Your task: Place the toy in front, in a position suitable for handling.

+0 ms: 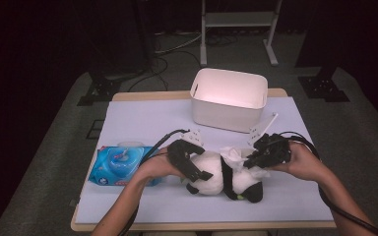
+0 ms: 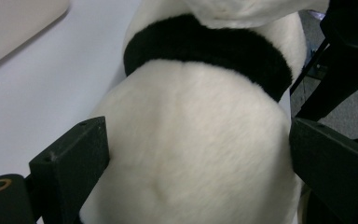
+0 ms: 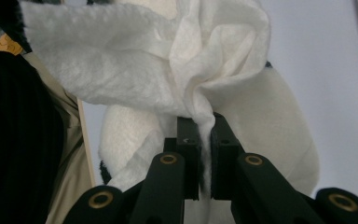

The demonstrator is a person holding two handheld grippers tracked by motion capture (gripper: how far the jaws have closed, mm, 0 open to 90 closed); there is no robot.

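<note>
A black-and-white panda plush (image 1: 211, 179) lies on the white table cover near the front edge. My left gripper (image 1: 197, 172) stands open, its jaws wide on either side of the plush's white body (image 2: 191, 140), just below the black band (image 2: 205, 42); the fur brushes both jaws. My right gripper (image 1: 256, 160) is shut on a crumpled white wipe (image 1: 234, 155) and holds it against the plush's other end. In the right gripper view the wipe (image 3: 168, 60) is pinched between the gripper's (image 3: 204, 126) closed pads, with the plush (image 3: 279, 121) right behind it.
A blue pack of wet wipes (image 1: 118, 164) lies left of the plush, by my left forearm. A white open bin (image 1: 229, 98) stands at the back middle of the table cover (image 1: 142, 118). The table's front edge runs just below the plush.
</note>
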